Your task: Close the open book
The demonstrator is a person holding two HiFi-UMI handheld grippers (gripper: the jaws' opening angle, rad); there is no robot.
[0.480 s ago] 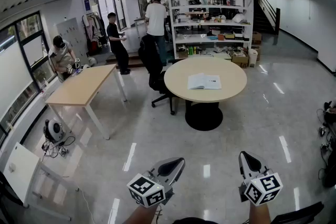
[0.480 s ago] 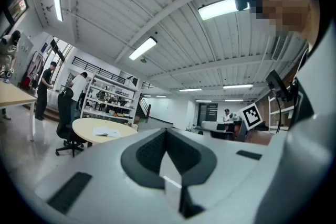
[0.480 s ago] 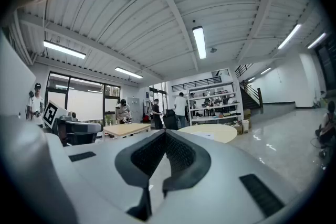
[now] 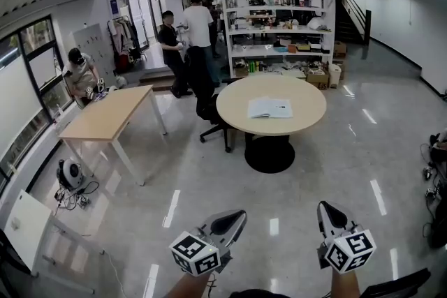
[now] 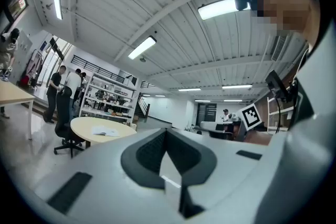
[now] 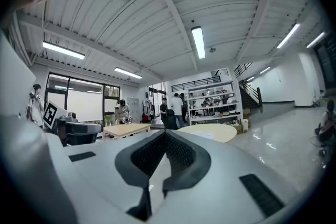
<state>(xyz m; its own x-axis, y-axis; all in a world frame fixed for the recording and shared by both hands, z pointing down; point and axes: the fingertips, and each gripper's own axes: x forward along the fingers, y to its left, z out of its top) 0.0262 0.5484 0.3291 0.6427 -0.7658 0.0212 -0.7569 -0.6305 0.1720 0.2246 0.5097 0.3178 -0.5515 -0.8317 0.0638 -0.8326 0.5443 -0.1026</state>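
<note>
Person in black (image 4: pixel 170 45) has stepped toward the shelves (image 4: pixel 276 17); left tool (image 4: pixel 232 220) and right tool (image 4: pixel 330 214) stay pressed together.

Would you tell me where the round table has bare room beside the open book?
The round table is bare on every side of the open book, from book to rim. Crowded spots: the shelves behind it, and the office chair at its left edge.

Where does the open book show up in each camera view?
Head view: open book upper centre, lying on the round table.
Left gripper view: small, left of centre, on that table.
Right gripper view: only a faint pale patch on the tabletop, right of centre.
Shared landmark: the white shelving behind the table.
</note>
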